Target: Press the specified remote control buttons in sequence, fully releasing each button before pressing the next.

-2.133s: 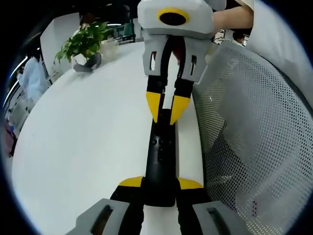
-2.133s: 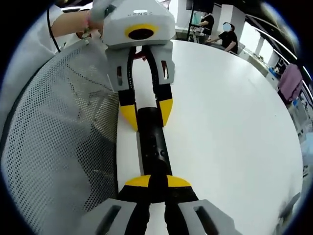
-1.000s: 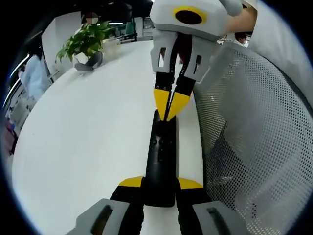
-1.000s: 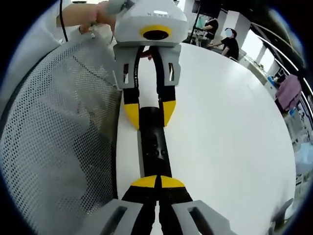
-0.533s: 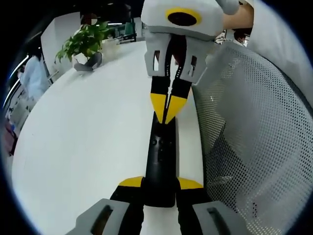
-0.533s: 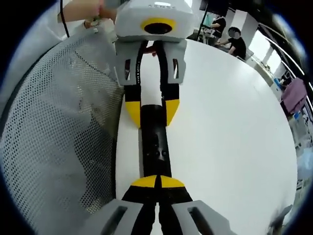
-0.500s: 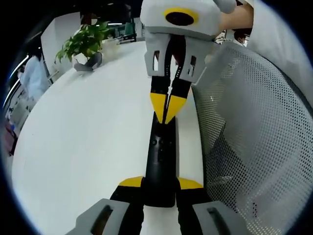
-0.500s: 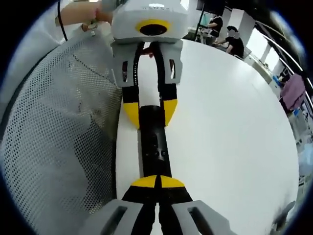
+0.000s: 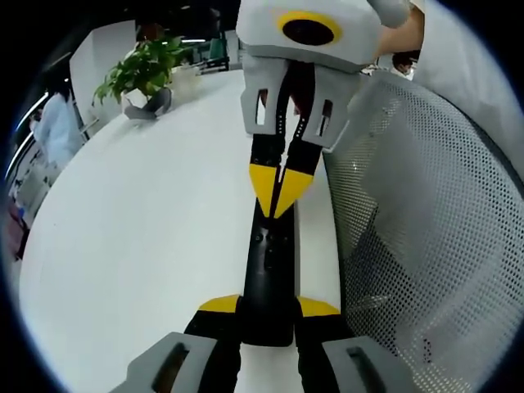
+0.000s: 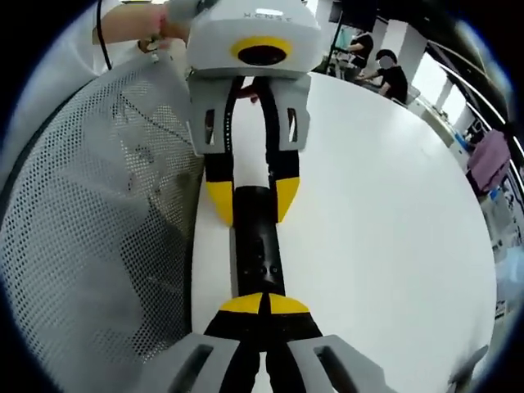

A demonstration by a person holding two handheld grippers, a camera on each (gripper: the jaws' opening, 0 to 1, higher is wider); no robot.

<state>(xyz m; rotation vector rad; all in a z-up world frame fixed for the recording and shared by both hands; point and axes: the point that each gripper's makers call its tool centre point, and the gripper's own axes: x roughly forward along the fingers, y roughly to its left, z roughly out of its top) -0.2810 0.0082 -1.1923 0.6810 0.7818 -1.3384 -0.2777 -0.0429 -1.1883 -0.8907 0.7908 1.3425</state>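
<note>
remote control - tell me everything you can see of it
The remote control is a long, slim black bar, seemingly plastic, lying flat near the white table edge by a mesh chair back. Small buttons dot its upper face. The left gripper clamps one end between yellow-tipped jaws. The right gripper, jaws shut, has its tips down on the remote's upper face at the other end.
</note>
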